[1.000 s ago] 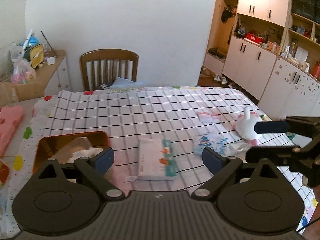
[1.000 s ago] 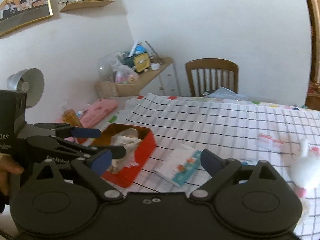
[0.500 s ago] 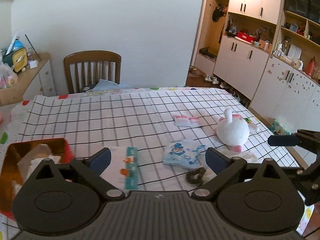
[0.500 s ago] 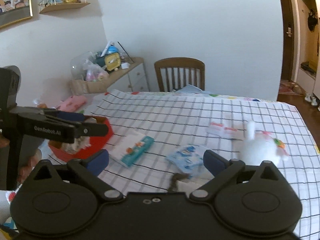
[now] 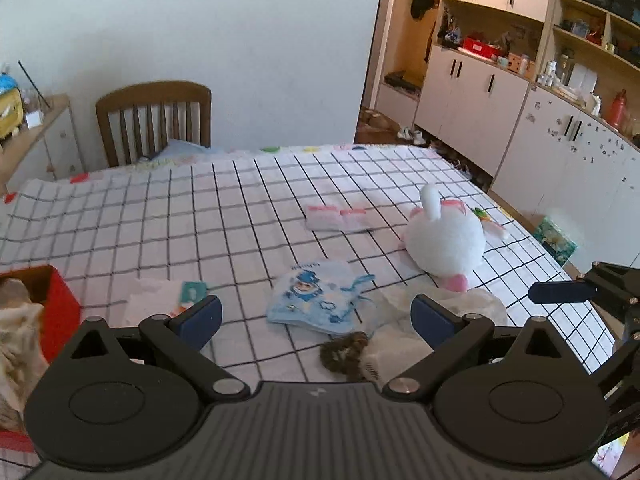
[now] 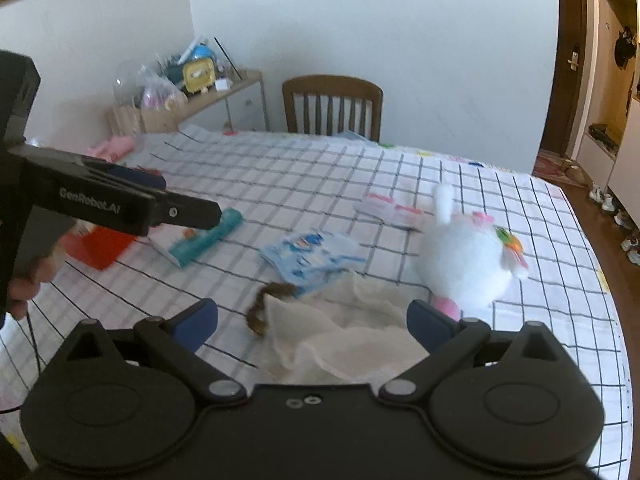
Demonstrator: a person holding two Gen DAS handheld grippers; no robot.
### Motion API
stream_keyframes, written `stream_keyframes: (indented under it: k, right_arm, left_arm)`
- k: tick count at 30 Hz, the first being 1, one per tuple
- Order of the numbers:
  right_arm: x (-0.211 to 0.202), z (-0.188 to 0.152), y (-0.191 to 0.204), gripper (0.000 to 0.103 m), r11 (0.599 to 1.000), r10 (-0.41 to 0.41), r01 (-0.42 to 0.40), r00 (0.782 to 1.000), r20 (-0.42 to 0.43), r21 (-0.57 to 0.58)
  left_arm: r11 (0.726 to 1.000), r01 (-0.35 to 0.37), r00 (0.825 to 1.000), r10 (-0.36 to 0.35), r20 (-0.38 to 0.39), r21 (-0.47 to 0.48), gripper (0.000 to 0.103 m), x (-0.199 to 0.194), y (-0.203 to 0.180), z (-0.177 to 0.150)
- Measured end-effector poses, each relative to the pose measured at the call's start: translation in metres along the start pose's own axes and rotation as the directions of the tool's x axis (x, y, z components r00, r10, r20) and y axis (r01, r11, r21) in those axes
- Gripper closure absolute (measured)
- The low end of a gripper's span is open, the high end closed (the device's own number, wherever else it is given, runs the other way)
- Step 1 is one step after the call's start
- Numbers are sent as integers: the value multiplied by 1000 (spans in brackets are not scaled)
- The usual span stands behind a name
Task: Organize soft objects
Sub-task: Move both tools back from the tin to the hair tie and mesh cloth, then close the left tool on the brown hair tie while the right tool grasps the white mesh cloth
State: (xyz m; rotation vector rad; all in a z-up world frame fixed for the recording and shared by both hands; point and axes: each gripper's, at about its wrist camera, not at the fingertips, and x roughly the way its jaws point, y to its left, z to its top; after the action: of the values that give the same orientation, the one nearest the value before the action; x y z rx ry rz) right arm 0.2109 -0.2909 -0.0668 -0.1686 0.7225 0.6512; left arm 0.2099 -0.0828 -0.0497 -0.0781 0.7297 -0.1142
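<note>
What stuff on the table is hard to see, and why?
- Red box: left wrist view, cut off by the picture's left edge; the cloth inside shows only partly.
- Wipes pack: left wrist view, near end behind the left tool's finger.
- Brown scrunchie: right wrist view, partly under the white cloth.
- Small pink packets: right wrist view, blurred; print unreadable.
- Plush toy: both views, its face is not shown.

Both grippers pitched downward, side by side. Left gripper jaws spread wide, nothing gripped. Right gripper jaws also held wide, nothing clamped. Left hand seen on handle.
</note>
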Motion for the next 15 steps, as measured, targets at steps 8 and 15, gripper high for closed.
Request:
stream_keyframes:
  k: [8, 15]
  right_arm:
    - [24, -10, -15, 2, 1000, 2, -2, 998, -58, 1]
    - [48, -12, -6, 2, 998, 43, -48, 995, -92, -45]
  left_arm:
    - [999, -28, 999, 29, -40, 34, 2, 32, -16, -10]
    - [1000, 1, 995, 0, -100, 2, 2, 59, -14, -19]
